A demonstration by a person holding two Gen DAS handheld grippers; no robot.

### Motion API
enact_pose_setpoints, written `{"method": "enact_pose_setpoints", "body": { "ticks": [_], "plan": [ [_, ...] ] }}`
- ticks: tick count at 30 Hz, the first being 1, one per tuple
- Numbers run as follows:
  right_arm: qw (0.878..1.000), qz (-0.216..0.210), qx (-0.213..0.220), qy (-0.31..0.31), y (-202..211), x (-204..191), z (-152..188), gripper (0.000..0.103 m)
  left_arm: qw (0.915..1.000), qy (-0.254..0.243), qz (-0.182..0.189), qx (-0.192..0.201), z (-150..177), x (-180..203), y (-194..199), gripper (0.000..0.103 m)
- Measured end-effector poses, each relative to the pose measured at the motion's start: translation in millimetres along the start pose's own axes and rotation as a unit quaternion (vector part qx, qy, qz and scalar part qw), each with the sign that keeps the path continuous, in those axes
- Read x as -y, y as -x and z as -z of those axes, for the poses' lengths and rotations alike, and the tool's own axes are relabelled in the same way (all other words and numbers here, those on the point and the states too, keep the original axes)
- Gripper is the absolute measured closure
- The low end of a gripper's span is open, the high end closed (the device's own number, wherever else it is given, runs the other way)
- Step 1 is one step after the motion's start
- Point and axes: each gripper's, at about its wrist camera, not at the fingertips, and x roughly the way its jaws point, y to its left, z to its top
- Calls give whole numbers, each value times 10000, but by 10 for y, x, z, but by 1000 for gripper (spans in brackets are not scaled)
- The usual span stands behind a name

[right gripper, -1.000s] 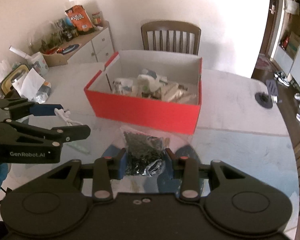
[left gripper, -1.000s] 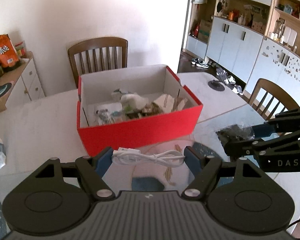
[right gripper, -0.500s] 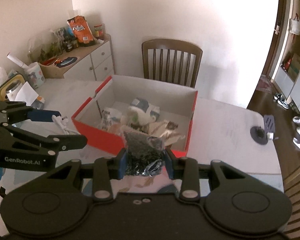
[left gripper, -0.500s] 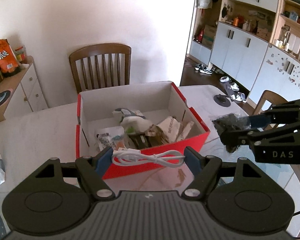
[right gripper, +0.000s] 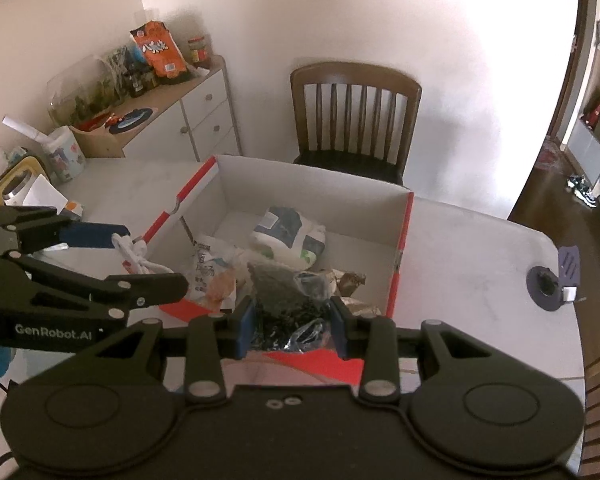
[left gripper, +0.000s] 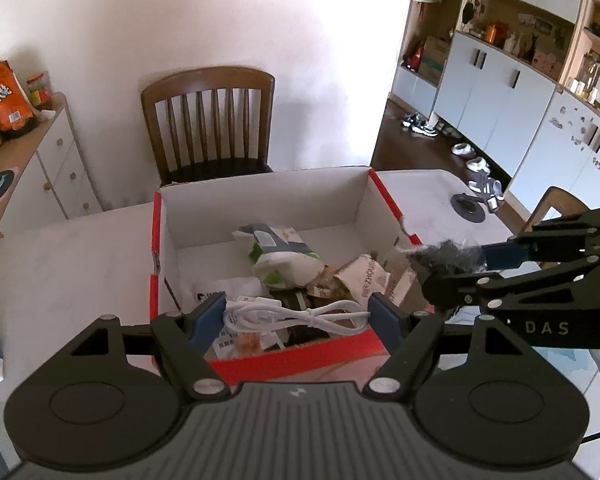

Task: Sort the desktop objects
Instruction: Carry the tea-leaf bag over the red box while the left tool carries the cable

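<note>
Two claws, both loaded, both over the near edge of the red box [left gripper: 260,360]. Left claw [left gripper: 298,316] is set fairly wide, gripping a coiled white cable [left gripper: 296,314] end to end between its pads. Right claw [right gripper: 292,326] is set narrower, clamped on a clear bag of dark bits [right gripper: 288,304].

Progress, my read: mostly done. Box already holds a pile of packets [left gripper: 284,256] and wrappers; these two items are above it, not yet dropped. Left to do: release both. A few bits left of the box, near the surface [right gripper: 480,248] edge, look unsorted; can't tell if they're in scope.

Right of the box: bare pale surface, one small dark round fitting [right gripper: 548,288]. Behind the box: wooden chair [left gripper: 208,120] against a white wall. Left of the box: low sideboard [right gripper: 180,120] with an orange snack bag. Far right of the box: white cupboards, shoes on the floor.
</note>
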Motion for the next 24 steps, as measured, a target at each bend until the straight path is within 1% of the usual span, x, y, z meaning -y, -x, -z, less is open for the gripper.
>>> {"method": "enact_pose_setpoints", "body": {
  "ticks": [6,11,17,24],
  "plan": [
    [9993,-41,-315,-210,-226,169,-161,66,9999,-16,-37,-148,-134,-82,-180,26],
    [9993,-20,-329,-156,-292,220,-280,66,9993,63,27,-378,-206,-152,-384,26],
    [9991,165,-398,-10,-473,250,-417,66,9982,160,-40,-584,-246,-217,-613,26],
    [9980,374,-511,41,-748,271,-539,66,9968,128,-36,-789,-261,-228,-835,26]
  ]
}}
